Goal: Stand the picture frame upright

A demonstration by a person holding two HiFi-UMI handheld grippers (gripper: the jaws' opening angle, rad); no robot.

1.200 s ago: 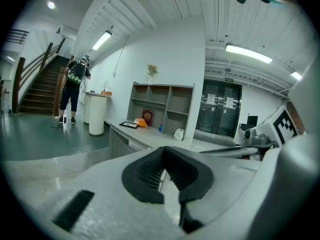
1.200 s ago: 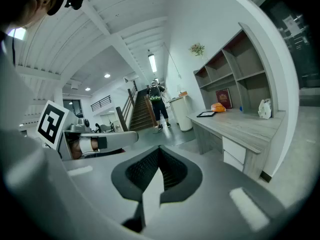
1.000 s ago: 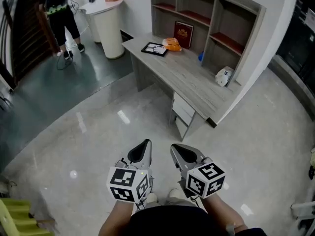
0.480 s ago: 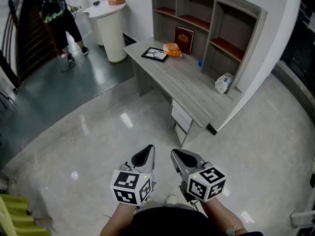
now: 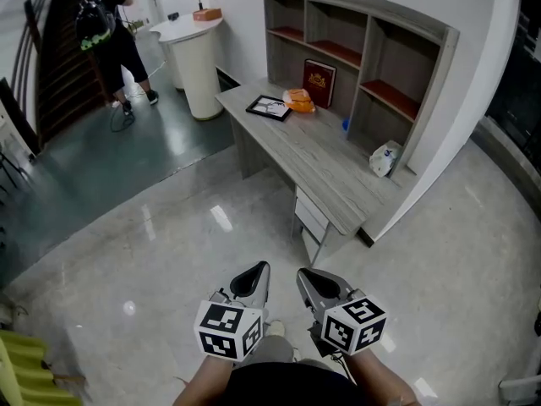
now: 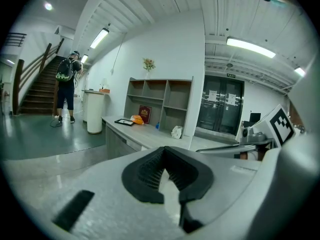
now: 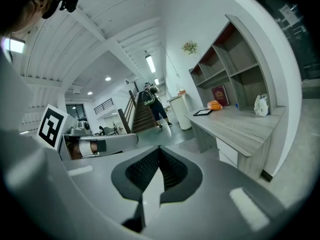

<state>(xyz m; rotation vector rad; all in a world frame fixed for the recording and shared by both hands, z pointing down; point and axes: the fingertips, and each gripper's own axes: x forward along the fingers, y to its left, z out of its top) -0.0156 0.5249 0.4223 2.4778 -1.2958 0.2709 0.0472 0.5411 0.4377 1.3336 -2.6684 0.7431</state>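
Though beside orange item [image 5: 297,100], frame [image 5: 269,106] flat.

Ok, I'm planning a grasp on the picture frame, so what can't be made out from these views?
- Picture frame: it lies flat on the desk, so its back and any stand are hidden. It is too small in all views for detail.
- White object near the desk's end: too small to identify in the head view.
- Blue item on the desk: likewise too small.

The right tool [image 7: 159,154] is closed and empty; the picture frame [image 7: 202,112] lies flat near the bench's [image 7: 240,129] far end.
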